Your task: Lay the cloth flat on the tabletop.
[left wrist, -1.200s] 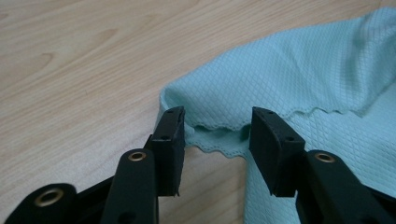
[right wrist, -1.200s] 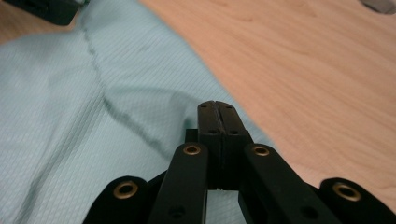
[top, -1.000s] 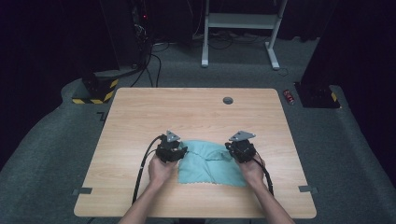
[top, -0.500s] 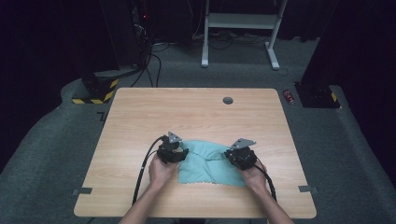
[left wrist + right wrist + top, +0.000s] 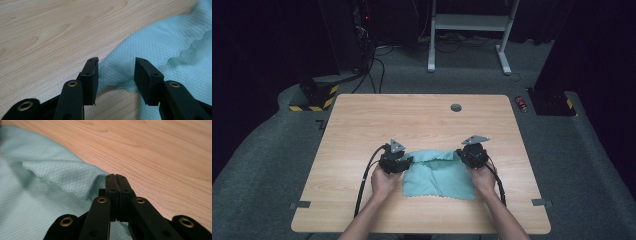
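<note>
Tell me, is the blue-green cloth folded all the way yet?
Not yet. One fold looks made: the teal cloth lies doubled, a scalloped edge across its top. The right gripper is shut on a cloth corner. The left gripper has open jaws astride the other edge, and they have just been closing. Probably left: pinching there and folding again.

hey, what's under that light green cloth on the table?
Bare wooden table shows all around the cloth, and it lies flat apart from a folded-over top edge. Whatever sits directly beneath it is covered, so I cannot tell.
</note>
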Tool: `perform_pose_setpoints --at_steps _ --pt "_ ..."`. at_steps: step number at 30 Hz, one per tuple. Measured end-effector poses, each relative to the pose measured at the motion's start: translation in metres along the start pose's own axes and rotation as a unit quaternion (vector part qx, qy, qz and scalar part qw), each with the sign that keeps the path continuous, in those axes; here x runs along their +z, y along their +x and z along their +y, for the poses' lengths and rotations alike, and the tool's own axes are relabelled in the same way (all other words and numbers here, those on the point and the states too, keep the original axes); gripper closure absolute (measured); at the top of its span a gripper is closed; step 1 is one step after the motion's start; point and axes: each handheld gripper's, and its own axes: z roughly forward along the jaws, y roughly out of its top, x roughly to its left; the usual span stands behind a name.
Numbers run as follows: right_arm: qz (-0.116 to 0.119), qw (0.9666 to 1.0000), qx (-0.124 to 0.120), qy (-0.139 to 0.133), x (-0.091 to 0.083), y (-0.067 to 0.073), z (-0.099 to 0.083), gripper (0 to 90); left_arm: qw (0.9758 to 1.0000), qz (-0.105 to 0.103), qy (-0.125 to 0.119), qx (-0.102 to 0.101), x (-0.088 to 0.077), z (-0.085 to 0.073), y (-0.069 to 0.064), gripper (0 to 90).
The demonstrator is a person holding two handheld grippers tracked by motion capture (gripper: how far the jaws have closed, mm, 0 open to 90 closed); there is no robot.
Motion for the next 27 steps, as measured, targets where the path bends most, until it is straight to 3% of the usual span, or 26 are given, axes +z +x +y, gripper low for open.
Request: perform_pose_setpoints --at_steps 3,5,10,15,18,19,23,27 --pt "-0.011 0.9998 0.015 0.007 0.009 -0.007 -0.002 87.1 1.0 0.002 0.007 0.001 0.001 -0.001 0.002 53.5" --pt "-0.005 0.9995 0.031 0.003 0.007 -0.01 -0.003 82.2 0.9999 0.001 0.01 0.001 0.001 -0.002 0.002 52.5" --pt "-0.001 0.9995 0.029 -0.015 -0.004 -0.008 -0.009 77.9 0.9998 -0.008 0.01 0.014 -0.003 -0.001 -0.002 52.0" --pt "0.015 0.9994 0.015 -0.028 -0.021 -0.001 -0.025 76.7 0.9993 -0.017 0.005 0.034 -0.013 -0.002 -0.012 52.1" --pt "0.029 0.9993 0.002 -0.024 -0.026 0.009 -0.035 76.4 0.9992 -0.025 0.001 0.031 -0.019 -0.006 -0.019 52.8" --pt "0.036 0.999 -0.02 -0.015 -0.024 0.018 -0.039 76.1 0.9987 -0.033 0.005 0.038 -0.021 -0.009 -0.025 53.8" --pt "0.047 0.9981 -0.04 -0.007 -0.019 0.03 -0.041 75.9 0.9976 -0.045 0.017 0.051 -0.021 -0.013 -0.034 56.5" --pt "0.057 0.9974 -0.044 0.002 -0.01 0.04 -0.041 76.2 0.9956 -0.053 0.038 0.067 -0.014 -0.016 -0.041 60.0"
